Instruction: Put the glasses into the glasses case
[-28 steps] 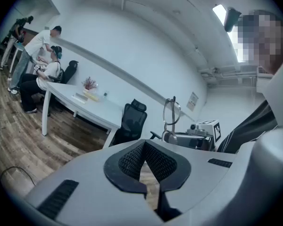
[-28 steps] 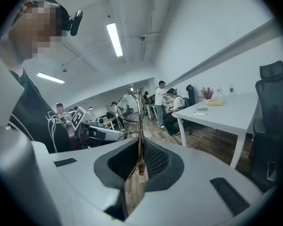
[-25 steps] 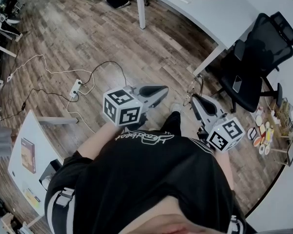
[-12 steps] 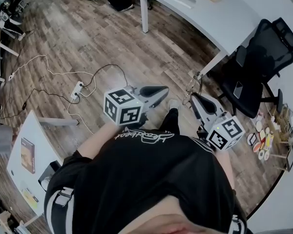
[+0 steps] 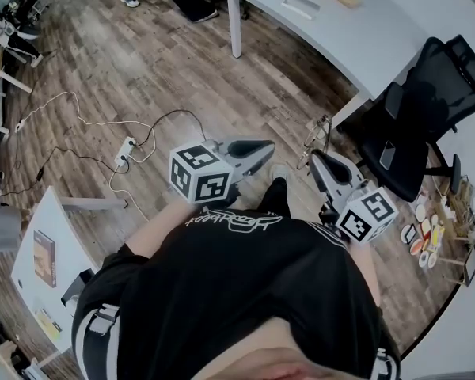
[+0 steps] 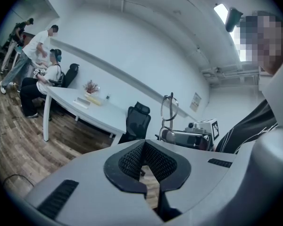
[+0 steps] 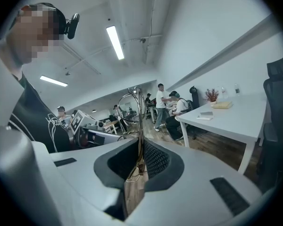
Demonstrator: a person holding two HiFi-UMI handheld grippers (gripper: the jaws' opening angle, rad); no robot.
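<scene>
Right gripper [image 7: 137, 161] clamping glasses [image 7: 128, 108], upright (contact hidden overhead)

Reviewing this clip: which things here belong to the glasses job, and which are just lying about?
Job: glasses, gripped in the right tongs; left tongs, shut, empty. No case identifiable.
Lying about: office chair, power strip, white table, book.
</scene>
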